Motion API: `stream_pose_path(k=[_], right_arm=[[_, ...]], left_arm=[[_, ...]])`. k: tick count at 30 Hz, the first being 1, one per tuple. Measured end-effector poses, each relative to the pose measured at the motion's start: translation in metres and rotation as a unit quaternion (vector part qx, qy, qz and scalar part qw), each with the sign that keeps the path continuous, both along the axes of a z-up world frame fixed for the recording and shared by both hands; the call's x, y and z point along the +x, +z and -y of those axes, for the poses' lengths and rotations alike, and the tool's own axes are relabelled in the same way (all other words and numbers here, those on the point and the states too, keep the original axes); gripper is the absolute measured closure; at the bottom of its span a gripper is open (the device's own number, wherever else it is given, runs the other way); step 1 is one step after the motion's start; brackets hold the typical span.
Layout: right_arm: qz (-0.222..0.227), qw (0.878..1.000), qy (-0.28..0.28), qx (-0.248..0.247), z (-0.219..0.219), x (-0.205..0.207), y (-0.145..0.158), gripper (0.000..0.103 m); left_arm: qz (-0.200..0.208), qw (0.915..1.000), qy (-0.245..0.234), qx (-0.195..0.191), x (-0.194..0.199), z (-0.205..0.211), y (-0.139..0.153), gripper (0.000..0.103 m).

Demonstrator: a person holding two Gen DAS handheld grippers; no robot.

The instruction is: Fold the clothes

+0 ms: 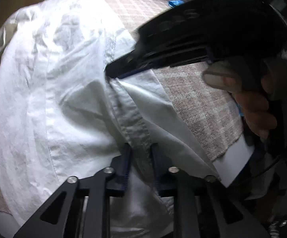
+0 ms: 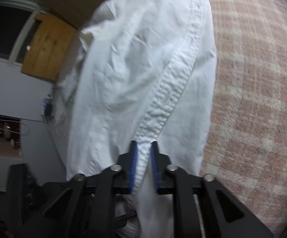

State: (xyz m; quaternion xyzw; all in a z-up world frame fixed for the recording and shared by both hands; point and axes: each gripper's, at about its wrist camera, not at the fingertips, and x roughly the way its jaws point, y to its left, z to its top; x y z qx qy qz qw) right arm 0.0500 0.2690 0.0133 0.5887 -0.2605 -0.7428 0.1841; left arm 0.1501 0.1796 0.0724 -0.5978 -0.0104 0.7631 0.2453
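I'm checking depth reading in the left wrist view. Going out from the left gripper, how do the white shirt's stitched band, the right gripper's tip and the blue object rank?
1. Stitched band, between the left gripper fingers.
2. Right gripper tip, mid-frame.
3. Blue object, top, on the rug.

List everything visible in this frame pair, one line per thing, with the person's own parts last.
white garment: one, white, spread over the rug, its stitched band pinched by both grippers
rug: one, pink and cream check, under the garment
wooden board: one, light brown, leaning at the wall, right wrist view
blue item: one, blue, on the rug far off; too small to identify
left gripper: black, blue pads, shut on the band
right gripper: black, blue pads, shut on the band
hand: one, around the right gripper's handle
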Motion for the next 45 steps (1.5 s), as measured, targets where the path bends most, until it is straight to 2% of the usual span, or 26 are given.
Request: stream_pose_path(k=[5,9,11,14,15,19,21,22,23,24,26,28,30,31,32,34,35,37,38,39,42,43,45], right_arm=[[-0.036,0.999,0.001,0.004,-0.005,0.0,0.024,0.1],[-0.02,1.0,-0.009,0.017,-0.018,-0.002,0.031,0.098],[-0.01,1.0,-0.028,0.01,-0.031,-0.002,0.03,0.087],[0.001,0.997,-0.066,-0.028,-0.052,-0.005,0.024,0.071],[0.01,0.996,-0.074,-0.047,-0.056,-0.009,0.02,0.069],[0.027,0.988,-0.091,-0.125,-0.062,-0.023,0.004,0.068],[0.02,0.984,-0.105,-0.14,-0.065,-0.03,0.0,0.068],[0.013,0.985,-0.109,-0.132,-0.065,-0.033,0.0,0.071],[0.004,0.99,-0.105,-0.098,-0.062,-0.037,0.003,0.089],[-0.007,0.994,-0.095,-0.057,-0.058,-0.04,0.009,0.101],[-0.025,0.997,-0.075,0.019,-0.053,-0.046,0.019,0.101],[-0.023,0.996,-0.057,0.058,-0.053,-0.049,0.022,0.1],[0.006,0.998,-0.047,0.041,-0.062,-0.054,0.019,0.097],[0.007,0.998,-0.05,0.034,-0.068,-0.057,0.022,0.09],[-0.008,0.997,-0.064,0.033,-0.077,-0.06,0.029,0.084],[-0.041,0.995,-0.091,0.026,-0.094,-0.069,0.042,0.083],[-0.054,0.994,-0.096,0.024,-0.1,-0.076,0.047,0.083],[-0.073,0.992,-0.094,0.031,-0.104,-0.094,0.051,0.083],[-0.071,0.993,-0.085,0.04,-0.101,-0.104,0.05,0.083],[-0.068,0.994,-0.073,0.049,-0.096,-0.112,0.047,0.083],[-0.049,0.995,-0.028,0.086,-0.07,-0.124,0.034,0.083],[-0.045,0.994,-0.016,0.103,-0.061,-0.121,0.032,0.083],[-0.049,0.994,0.004,0.099,-0.048,-0.109,0.034,0.083]], left_arm=[[-0.013,0.9997,-0.004,0.019,0.004,0.009,0.02,0.097],[-0.019,0.9982,-0.001,0.057,0.002,0.016,0.043,0.097],[-0.026,0.9968,0.002,0.075,0.001,0.018,0.055,0.097],[-0.035,0.9957,-0.006,0.086,-0.002,0.014,0.067,0.097],[-0.037,0.9957,-0.01,0.085,-0.003,0.006,0.069,0.097],[-0.036,0.995,-0.034,0.087,-0.004,-0.006,0.071,0.097],[-0.032,0.9947,-0.041,0.089,-0.004,-0.011,0.069,0.097],[-0.029,0.9946,-0.044,0.089,-0.003,-0.014,0.068,0.097],[-0.027,0.9946,-0.048,0.088,-0.003,-0.018,0.065,0.097],[-0.023,0.9945,-0.052,0.087,-0.003,-0.023,0.061,0.097],[0.003,0.9942,-0.067,0.084,-0.005,-0.036,0.048,0.088],[0.02,0.9936,-0.085,0.071,-0.002,-0.045,0.04,0.079],[0.029,0.9929,-0.104,0.051,0.005,-0.052,0.035,0.075],[0.021,0.9933,-0.102,0.049,0.01,-0.048,0.04,0.071],[0.01,0.9942,-0.093,0.054,0.014,-0.037,0.05,0.069],[-0.015,0.9964,-0.065,0.053,0.021,-0.008,0.067,0.061],[-0.028,0.9971,-0.05,0.05,0.024,0.007,0.075,0.061],[-0.048,0.9988,-0.002,0.011,0.028,0.039,0.08,0.059],[-0.048,0.9983,0.031,-0.012,0.03,0.059,0.079,0.059],[-0.039,0.9977,0.053,-0.017,0.031,0.076,0.076,0.059],[-0.003,0.9926,0.121,-0.001,0.042,0.128,0.06,0.059],[0.003,0.9912,0.132,-0.003,0.045,0.135,0.056,0.059],[0.008,0.99,0.14,-0.009,0.05,0.149,0.046,0.059]])
